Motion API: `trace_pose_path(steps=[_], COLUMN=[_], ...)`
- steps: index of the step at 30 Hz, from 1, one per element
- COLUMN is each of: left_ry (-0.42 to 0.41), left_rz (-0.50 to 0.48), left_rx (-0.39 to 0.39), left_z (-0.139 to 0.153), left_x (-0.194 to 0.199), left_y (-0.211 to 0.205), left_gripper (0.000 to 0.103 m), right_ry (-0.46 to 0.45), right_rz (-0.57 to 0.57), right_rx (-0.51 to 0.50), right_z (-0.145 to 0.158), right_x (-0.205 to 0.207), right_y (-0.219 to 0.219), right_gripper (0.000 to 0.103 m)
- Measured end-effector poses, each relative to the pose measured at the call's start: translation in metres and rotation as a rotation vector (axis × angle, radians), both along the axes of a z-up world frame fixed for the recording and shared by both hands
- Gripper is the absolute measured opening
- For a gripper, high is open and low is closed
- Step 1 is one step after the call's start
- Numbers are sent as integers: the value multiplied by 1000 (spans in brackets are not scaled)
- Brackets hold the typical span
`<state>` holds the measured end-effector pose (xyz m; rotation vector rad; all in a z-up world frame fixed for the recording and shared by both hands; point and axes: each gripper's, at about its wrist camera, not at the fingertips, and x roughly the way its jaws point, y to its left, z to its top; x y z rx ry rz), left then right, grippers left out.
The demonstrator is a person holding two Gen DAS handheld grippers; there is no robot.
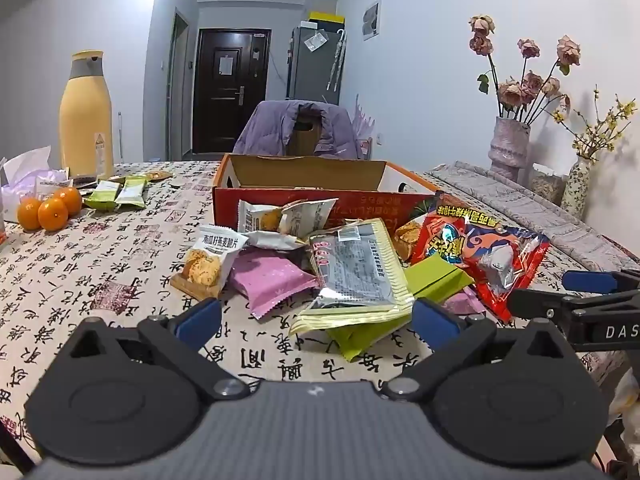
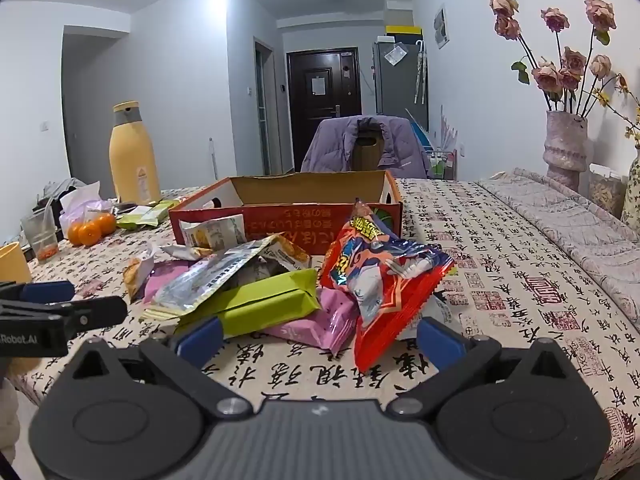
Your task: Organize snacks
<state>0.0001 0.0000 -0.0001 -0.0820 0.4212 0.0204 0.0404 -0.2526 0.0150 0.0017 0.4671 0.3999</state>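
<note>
**A pale room behind the table**

We see white walls [image 2: 192, 80] and a ceiling light glaring overhead. A dark door [image 2: 324, 108] closes the hallway, a grey fridge [image 1: 316, 64] beside it. A chair draped with a purple jacket [image 2: 364, 144] faces the table's calligraphy-print cloth [image 2: 500, 264]. Dried roses stand in a vase [image 2: 564, 144].

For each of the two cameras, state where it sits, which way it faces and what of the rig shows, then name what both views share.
Left wrist: on the left gripper, looking along its open fingers over the snack pile toward the red cardboard box; the right gripper enters at right.
Right wrist: on the right gripper, open, facing the same pile; the left gripper enters at left.
Shared: the box, red chip bag, yellow bottle, oranges, far door.
</note>
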Motion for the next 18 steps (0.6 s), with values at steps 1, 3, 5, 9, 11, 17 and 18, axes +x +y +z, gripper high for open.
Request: trace_pose_path(steps=[1, 3, 5, 9, 11, 17, 18], left_ry=[-1, -11, -18, 1, -3, 3, 2], left_rz=[-7, 0, 9, -5, -18, -18, -16], left_rx=[-2, 2, 31, 7, -22, -30, -30], left_z=[0, 1, -2, -2, -1, -2, -2], left_x=[-1, -3, -6, 0, -1, 1, 0], left_y=[0, -1, -9, -13, -1, 0, 0], left_gripper=[103, 103, 103, 103, 103, 103, 103], right_ry=[0, -6, -5, -3, 6, 18, 19], right_rz=[-1, -1, -4, -4, -2, -1, -2], right_rx=[0, 0, 2, 3, -4, 3, 4], right_z=[0, 0, 1, -1, -1, -3, -3], right_x=[0, 0, 0, 0, 1, 2, 3], right_y=[0, 0, 0, 0, 1, 2, 2], right_gripper=[103, 103, 103, 103, 103, 103, 103])
